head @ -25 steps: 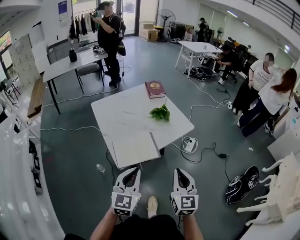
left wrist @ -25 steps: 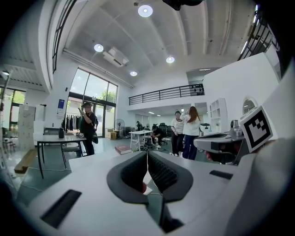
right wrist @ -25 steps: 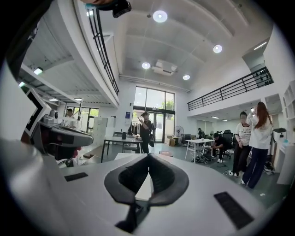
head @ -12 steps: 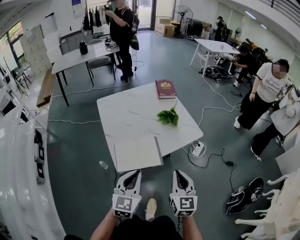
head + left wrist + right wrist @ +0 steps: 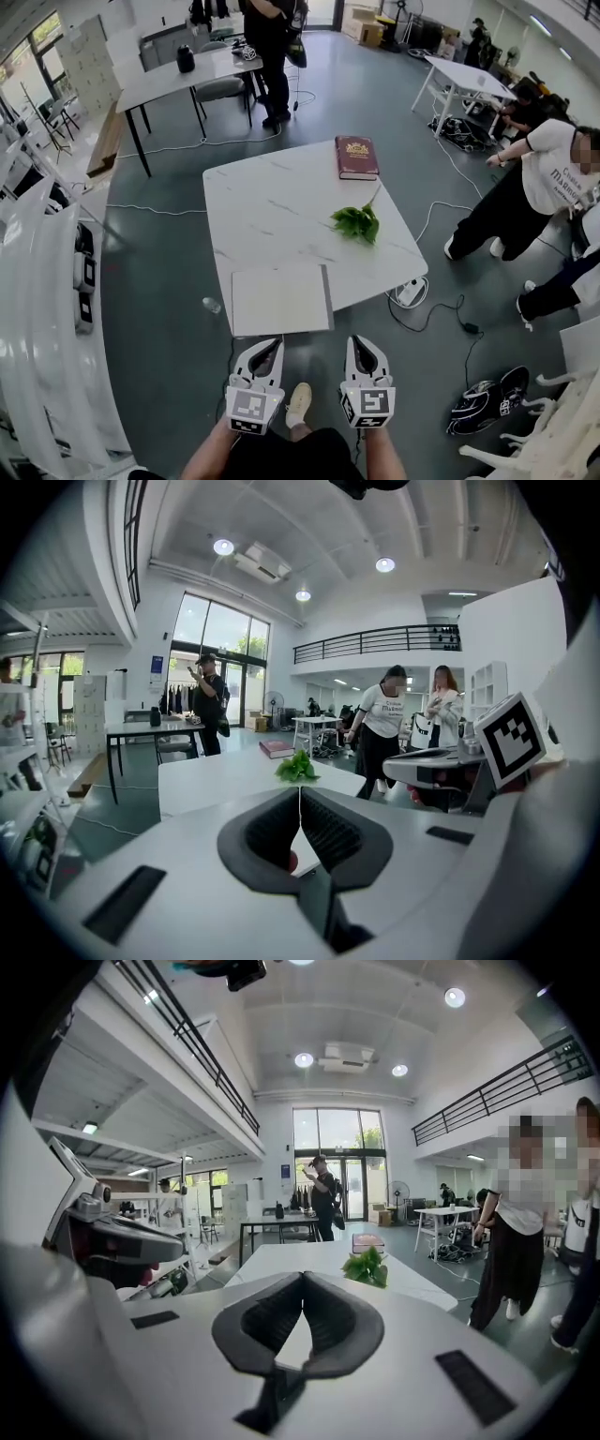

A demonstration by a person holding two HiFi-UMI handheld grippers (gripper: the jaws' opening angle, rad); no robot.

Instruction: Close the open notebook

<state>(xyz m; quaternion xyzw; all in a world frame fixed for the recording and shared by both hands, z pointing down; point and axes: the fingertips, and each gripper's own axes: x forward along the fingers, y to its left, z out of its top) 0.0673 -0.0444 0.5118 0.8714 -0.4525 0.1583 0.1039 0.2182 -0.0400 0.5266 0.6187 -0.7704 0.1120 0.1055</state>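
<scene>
- Left gripper point(image 5: 266, 343): lower centre-left of the head view, just short of the table's near edge. Its jaws are pressed together with nothing between them. Its cube carries a black-and-white square marker, no letters.
- Notebook point(image 5: 279, 298): flat on the white table point(image 5: 272, 211) at the near edge, lower centre of the head view and just beyond the left gripper's tips. It shows a plain white face with a dark strip down its right side. No writing can be made out on it.
- Right gripper point(image 5: 359, 341): lower centre-right, beside the left one and apart from it. Its jaws are closed and empty, and its cube bears a square marker too.
- Red book point(image 5: 356, 157): at the table's far edge, closed, with a gold emblem on the cover; the title is too small to read.
- Leafy sprig point(image 5: 357, 223): right of the table's middle, between the book and the notebook.
- Person point(image 5: 553, 178): at the right edge, in a white shirt with dark print that cannot be read.
</scene>
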